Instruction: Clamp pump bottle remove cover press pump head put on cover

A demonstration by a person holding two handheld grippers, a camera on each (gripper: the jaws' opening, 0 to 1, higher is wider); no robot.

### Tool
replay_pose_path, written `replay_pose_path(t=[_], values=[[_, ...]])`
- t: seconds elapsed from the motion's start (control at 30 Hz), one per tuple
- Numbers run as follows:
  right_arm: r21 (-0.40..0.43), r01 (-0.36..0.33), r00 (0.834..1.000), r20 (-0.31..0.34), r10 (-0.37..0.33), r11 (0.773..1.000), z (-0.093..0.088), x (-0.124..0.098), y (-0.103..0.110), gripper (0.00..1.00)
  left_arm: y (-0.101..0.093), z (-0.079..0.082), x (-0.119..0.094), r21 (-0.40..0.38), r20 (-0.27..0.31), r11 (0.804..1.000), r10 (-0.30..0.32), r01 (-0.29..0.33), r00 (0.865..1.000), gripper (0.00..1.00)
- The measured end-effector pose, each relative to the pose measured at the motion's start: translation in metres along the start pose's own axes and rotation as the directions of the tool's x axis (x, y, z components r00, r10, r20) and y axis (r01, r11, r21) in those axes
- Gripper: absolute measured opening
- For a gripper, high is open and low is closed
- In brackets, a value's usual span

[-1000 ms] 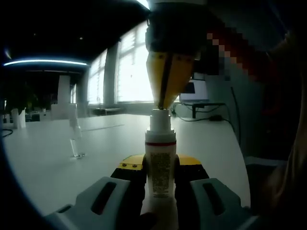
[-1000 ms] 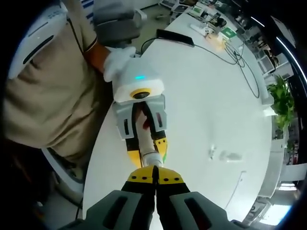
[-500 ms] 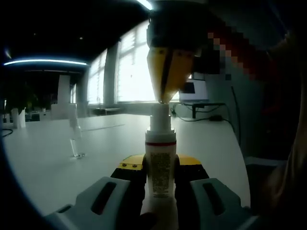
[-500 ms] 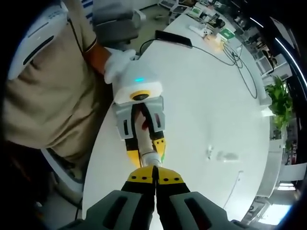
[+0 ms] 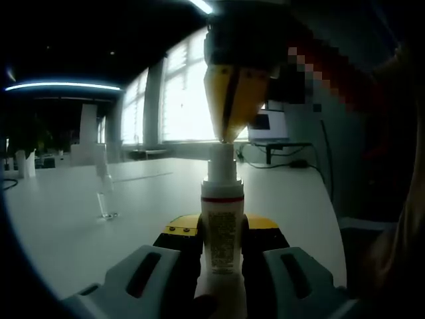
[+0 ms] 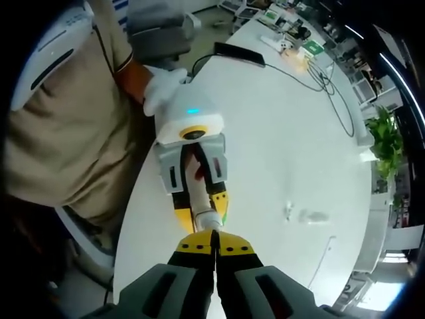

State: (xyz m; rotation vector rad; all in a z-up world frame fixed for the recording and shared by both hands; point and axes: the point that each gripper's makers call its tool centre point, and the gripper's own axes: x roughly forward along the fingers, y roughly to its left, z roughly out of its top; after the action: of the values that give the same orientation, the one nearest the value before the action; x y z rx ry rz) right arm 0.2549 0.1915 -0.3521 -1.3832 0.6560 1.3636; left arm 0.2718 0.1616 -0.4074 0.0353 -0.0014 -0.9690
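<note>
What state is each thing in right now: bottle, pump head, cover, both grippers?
Pump bottle: upright, clamped between the left gripper's jaws.
Pump head: uncovered, right gripper's tips resting on its top.
Cover: off the bottle, standing apart on the white table.
Left gripper: shut on the pump bottle.
Right gripper: jaws shut together, nothing held, tips on the pump head.

Grey-bodied gripper tipped with yellow-and-black jaws; white glove, beige shirt, grey sleeve.
</note>
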Motion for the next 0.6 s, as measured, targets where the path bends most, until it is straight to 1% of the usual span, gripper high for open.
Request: replay_pose_path(t=[0.27,0.53,0.6], values=[[0.013,0.028,0.999,0.031,-0.029,1.000,-0.0003,-0.0013,0.0005,0.00,-0.0005,0.0004,-0.0002,-0.002,0.000,1.000,0.001,-0.001,1.000,0.13],[0.011,0.057,0.997,0.046,-0.057,0.998,-0.0001,-0.0020,-0.0011,0.00,0.0011,-0.0001,0.0002,-0.003,0.000,1.000,0.001,-0.001,1.000,0.13],[0.023,0.076,0.996,0.044,-0.077,0.997,0.0007,-0.0018,-0.0032,0.00,0.0020,-0.0005,0.0003,-0.003,0.000,1.000,0.004,-0.004,1.000,0.13]])
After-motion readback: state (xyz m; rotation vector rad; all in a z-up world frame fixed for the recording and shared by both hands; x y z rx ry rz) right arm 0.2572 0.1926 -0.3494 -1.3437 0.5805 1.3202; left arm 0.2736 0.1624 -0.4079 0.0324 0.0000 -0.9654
